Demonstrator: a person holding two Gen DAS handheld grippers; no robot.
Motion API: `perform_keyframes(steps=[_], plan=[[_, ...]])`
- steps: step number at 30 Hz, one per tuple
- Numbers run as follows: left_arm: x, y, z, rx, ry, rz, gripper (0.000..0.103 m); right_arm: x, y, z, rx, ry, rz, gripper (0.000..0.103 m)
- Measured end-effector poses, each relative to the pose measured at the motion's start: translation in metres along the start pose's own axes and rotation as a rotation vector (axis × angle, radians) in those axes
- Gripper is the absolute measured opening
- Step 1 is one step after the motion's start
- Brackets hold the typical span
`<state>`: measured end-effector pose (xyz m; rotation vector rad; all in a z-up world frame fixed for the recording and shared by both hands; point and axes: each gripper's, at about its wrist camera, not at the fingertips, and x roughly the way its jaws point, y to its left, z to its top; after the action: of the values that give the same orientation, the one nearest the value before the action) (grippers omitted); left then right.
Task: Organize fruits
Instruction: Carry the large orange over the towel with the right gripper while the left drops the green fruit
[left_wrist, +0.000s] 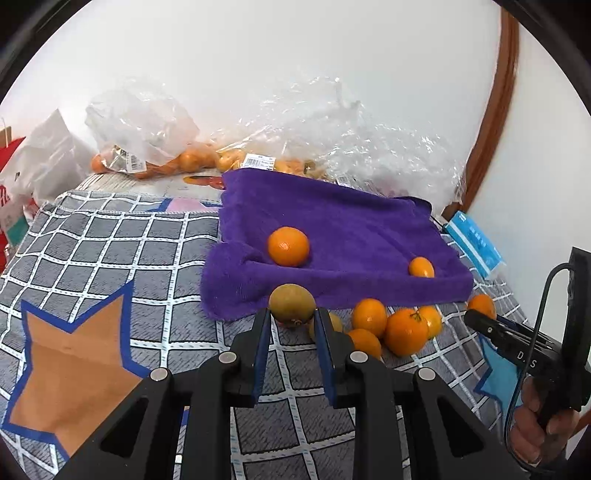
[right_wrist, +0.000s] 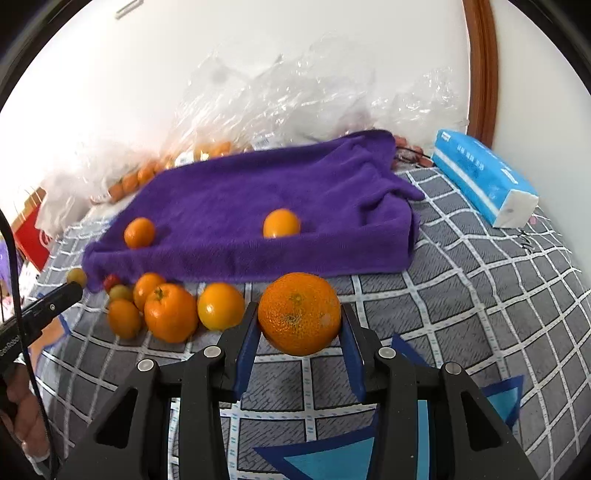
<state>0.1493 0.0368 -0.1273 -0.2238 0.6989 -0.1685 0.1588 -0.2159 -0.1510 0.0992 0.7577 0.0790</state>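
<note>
My left gripper (left_wrist: 292, 314) is shut on a round greenish-brown fruit (left_wrist: 291, 303), pinched at the fingertips just in front of the purple towel (left_wrist: 351, 229). Two oranges lie on that towel, a bigger one (left_wrist: 288, 246) and a smaller one (left_wrist: 421, 267). A cluster of several oranges (left_wrist: 404, 330) sits on the checked cloth right of my left fingers. My right gripper (right_wrist: 300, 309) is shut on a large orange (right_wrist: 299, 325), held above the cloth before the towel's (right_wrist: 258, 206) front edge. The left gripper (right_wrist: 72, 290) shows at the left edge with its green fruit (right_wrist: 76, 277).
Crinkled clear plastic bags (left_wrist: 332, 122) holding more oranges lie against the white wall behind the towel. A blue tissue pack (right_wrist: 484, 177) lies at the right. A red box (right_wrist: 31, 236) and white bags stand at the left. A wooden frame (left_wrist: 495, 110) rises on the right.
</note>
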Motion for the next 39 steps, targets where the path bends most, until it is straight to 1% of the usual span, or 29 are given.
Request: perform_keyframes(steps=[7, 14, 16, 20, 23, 25, 27, 30, 33, 36, 39], plan=[[-0.011, -0.008, 0.026, -0.006, 0.001, 0.013, 0.023, -0.012, 0.005, 0.022, -0.010, -0.030, 0.011, 0.042], [-0.017, -0.015, 0.061, -0.005, -0.094, 0.034, 0.023, -0.017, 0.020, 0.053, -0.029, -0.087, 0.026, 0.042], [-0.014, -0.015, 0.070, -0.014, -0.107, 0.024, 0.023, -0.017, 0.024, 0.063, -0.033, -0.101, 0.028, 0.042], [0.000, -0.015, 0.086, -0.037, -0.123, 0.033, 0.023, -0.013, 0.030, 0.080, -0.030, -0.124, 0.039, 0.042], [0.012, -0.012, 0.094, -0.057, -0.117, 0.024, 0.023, -0.006, 0.035, 0.092, -0.033, -0.139, 0.045, 0.042], [0.022, -0.011, 0.096, -0.063, -0.113, 0.027, 0.023, -0.002, 0.036, 0.097, -0.032, -0.141, 0.042, 0.042], [0.030, -0.010, 0.095, -0.063, -0.106, 0.031, 0.023, 0.003, 0.037, 0.101, -0.030, -0.156, 0.060, 0.042], [0.043, -0.003, 0.086, -0.076, -0.088, 0.029, 0.023, 0.012, 0.038, 0.099, -0.027, -0.156, 0.067, 0.042], [0.052, 0.005, 0.079, -0.102, -0.075, 0.019, 0.023, 0.027, 0.034, 0.093, -0.024, -0.133, 0.066, 0.042], [0.058, 0.007, 0.077, -0.102, -0.063, 0.035, 0.023, 0.042, 0.030, 0.089, -0.021, -0.087, 0.043, 0.042], [0.060, 0.010, 0.076, -0.121, -0.060, 0.015, 0.023, 0.045, 0.020, 0.089, -0.006, -0.086, 0.030, 0.042]])
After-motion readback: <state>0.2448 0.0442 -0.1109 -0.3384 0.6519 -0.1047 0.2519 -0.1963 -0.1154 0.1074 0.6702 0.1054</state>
